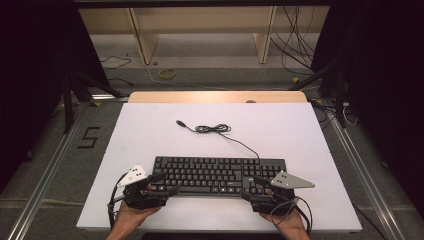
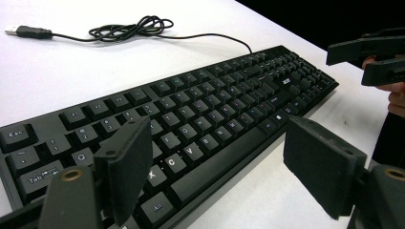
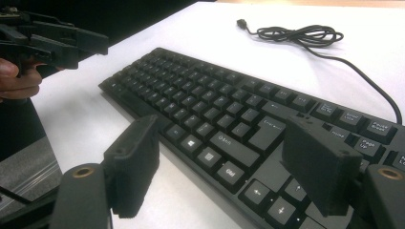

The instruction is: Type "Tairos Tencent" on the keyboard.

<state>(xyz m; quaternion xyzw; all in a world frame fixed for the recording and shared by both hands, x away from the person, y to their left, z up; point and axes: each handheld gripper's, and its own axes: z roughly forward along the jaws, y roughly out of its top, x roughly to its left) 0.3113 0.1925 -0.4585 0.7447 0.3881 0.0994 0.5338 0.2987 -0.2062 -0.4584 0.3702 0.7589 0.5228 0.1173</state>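
Observation:
A black keyboard (image 1: 220, 175) lies across the near middle of the white table (image 1: 150, 140). Its black cable (image 1: 215, 129) runs back in a loose coil and ends in a USB plug (image 1: 179, 122). My left gripper (image 1: 166, 183) stands open at the keyboard's near left corner. In the left gripper view, the gripper (image 2: 217, 143) has one jaw over the keys and the other over the table, with the keyboard (image 2: 191, 114) beneath. At the near right corner my right gripper (image 1: 252, 188) is open too. In the right gripper view, the gripper (image 3: 222, 143) has its jaws apart above the keyboard's (image 3: 215, 105) front edge.
A wooden strip (image 1: 217, 97) borders the table's far edge. Beyond it are shelf legs, loose cables and a yellow ring (image 1: 167, 73) on the floor. A "5" mark (image 1: 88, 137) lies on the floor to the left. White table surface extends on all sides of the keyboard.

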